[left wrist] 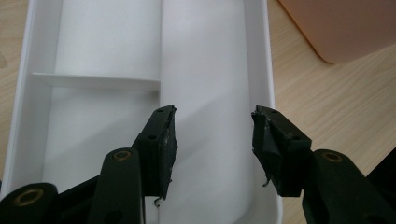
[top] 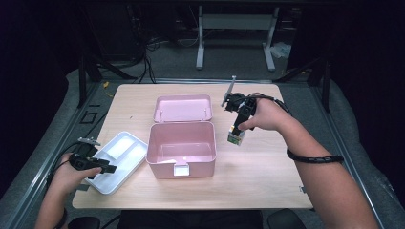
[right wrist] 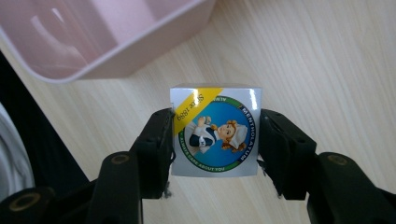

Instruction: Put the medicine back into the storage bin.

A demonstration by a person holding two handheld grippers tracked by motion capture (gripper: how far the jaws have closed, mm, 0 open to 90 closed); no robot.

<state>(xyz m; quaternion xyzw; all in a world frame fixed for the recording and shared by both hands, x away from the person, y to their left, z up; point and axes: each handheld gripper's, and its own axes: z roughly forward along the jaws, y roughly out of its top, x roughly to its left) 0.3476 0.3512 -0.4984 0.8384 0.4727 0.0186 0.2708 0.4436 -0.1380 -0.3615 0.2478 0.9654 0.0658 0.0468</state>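
Progress: your right gripper (top: 237, 130) has the small printed box (right wrist: 215, 130) clamped between its 2 jaws and lifted off the table (top: 258, 167), just right of the pink storage box (top: 181, 149). The pickup looks done. What seems left is the carry over the pink rim and the release inside; the pink box stands open, its lid (top: 183, 108) laid back behind it, and its interior looks bare as far as the high view shows.

Box relative to your right jaws: it sits square between them, 1 pad on each side face, printed round label facing the gripper camera, yellow corner band toward the upper left. It reaches a little past the jaw tips. In the right gripper view the pink box's corner lies up and to the left of it, near but apart, with bare wood below.

Left side: your left gripper (left wrist: 212, 144) stands wide and holds nothing. It hovers over the white divided tray (top: 125, 164) at the table's left front corner, jaws straddling the long compartment beside the right wall. The tray's 3 compartments look bare.
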